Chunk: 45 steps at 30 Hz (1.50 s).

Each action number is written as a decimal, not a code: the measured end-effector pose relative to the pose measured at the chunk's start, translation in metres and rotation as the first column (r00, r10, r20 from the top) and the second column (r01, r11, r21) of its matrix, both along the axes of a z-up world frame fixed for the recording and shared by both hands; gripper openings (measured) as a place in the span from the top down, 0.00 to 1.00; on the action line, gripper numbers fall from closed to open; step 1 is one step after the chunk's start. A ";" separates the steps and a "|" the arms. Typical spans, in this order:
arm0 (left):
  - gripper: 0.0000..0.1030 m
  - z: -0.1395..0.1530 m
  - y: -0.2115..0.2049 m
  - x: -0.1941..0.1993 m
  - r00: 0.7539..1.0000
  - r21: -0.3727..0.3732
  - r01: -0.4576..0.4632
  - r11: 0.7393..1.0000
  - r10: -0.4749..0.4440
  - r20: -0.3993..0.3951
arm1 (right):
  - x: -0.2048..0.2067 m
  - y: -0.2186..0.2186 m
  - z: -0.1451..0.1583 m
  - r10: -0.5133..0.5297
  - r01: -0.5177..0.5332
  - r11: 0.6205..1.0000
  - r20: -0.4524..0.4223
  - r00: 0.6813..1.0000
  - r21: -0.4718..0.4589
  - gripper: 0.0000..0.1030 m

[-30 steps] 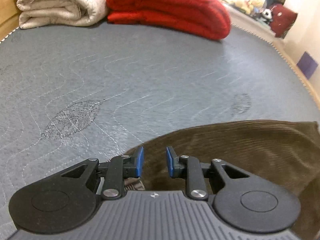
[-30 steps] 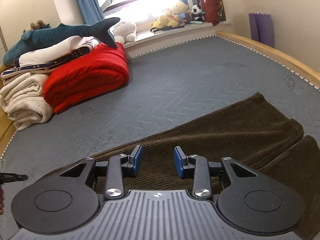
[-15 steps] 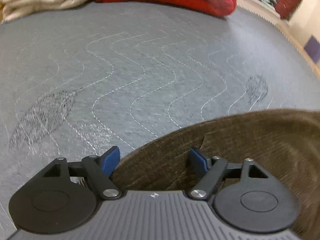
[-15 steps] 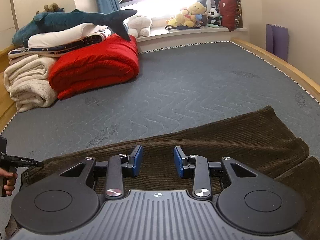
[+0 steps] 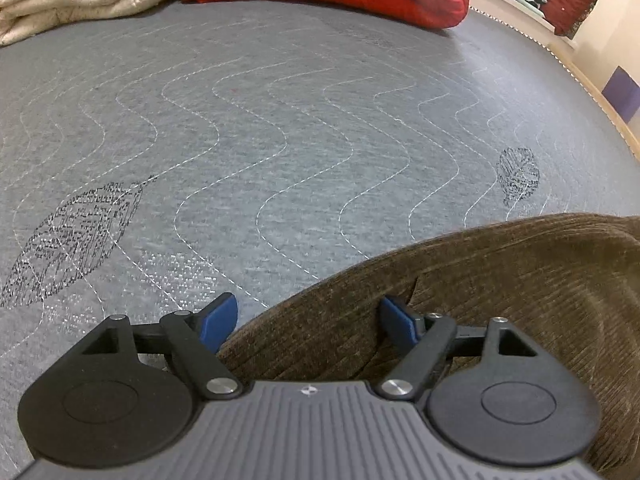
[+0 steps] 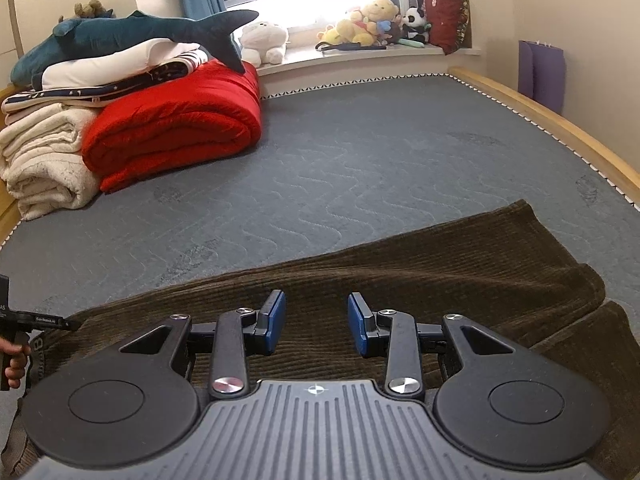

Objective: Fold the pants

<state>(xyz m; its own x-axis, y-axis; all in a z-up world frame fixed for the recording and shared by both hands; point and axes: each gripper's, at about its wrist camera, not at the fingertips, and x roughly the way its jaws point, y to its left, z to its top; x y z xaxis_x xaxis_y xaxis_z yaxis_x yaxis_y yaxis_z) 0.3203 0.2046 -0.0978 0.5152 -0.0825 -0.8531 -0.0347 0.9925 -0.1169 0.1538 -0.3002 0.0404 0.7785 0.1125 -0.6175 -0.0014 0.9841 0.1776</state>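
Note:
Dark brown corduroy pants (image 6: pixel 420 268) lie stretched across the grey quilted mattress (image 6: pixel 380 152). In the left wrist view the pants (image 5: pixel 500 280) fill the lower right. My left gripper (image 5: pixel 308 320) is open wide low over the pants' curved edge, its left pad over the mattress (image 5: pixel 280 120) and its right pad over the cloth. My right gripper (image 6: pixel 316 322) is open above the middle of the pants, holding nothing. The left gripper also shows in the right wrist view (image 6: pixel 36 318) at the pants' left end.
A folded red quilt (image 6: pixel 176 120) and cream blankets (image 6: pixel 44 160) are stacked at the mattress's far left, with a plush shark (image 6: pixel 132 34) on top. Stuffed toys (image 6: pixel 368 20) line the windowsill. A wooden bed rail (image 6: pixel 560 132) runs along the right.
My left gripper has opened from nearly shut to wide and has dropped lower onto the pants' edge. My right gripper has risen and tilted up a little, its jaws slightly wider.

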 end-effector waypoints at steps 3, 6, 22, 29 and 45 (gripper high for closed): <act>0.19 -0.001 -0.002 0.003 1.000 0.007 0.005 1.000 -0.005 0.006 | 0.001 0.001 -0.001 -0.002 0.002 1.000 -0.004 1.000 -0.002 0.65; 0.18 -0.001 -0.002 0.005 1.000 0.013 -0.001 1.000 0.001 0.016 | 0.003 0.003 -0.002 -0.001 0.001 1.000 -0.009 1.000 -0.002 0.65; 0.63 0.005 -0.024 0.000 0.992 0.056 0.120 0.991 -0.122 0.037 | 0.003 -0.003 -0.004 0.000 0.000 1.000 -0.015 1.000 -0.011 0.65; 0.85 0.026 -0.034 -0.017 0.986 0.104 0.155 0.982 -0.161 0.048 | -0.003 -0.011 -0.004 -0.032 0.032 0.999 -0.015 0.999 -0.019 0.65; 0.92 0.127 -0.084 -0.200 0.936 0.150 0.318 0.936 -0.335 0.107 | -0.028 -0.031 -0.003 -0.111 0.113 0.989 -0.024 0.994 0.094 0.65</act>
<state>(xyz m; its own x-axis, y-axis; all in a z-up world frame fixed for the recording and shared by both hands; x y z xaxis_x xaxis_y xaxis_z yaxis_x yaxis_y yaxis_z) 0.1200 0.1210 0.0295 0.5842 -0.1595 -0.7958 0.3011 0.9531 0.0300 0.1255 -0.3309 0.0376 0.7778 0.0847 -0.6228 0.1119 0.9564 0.2698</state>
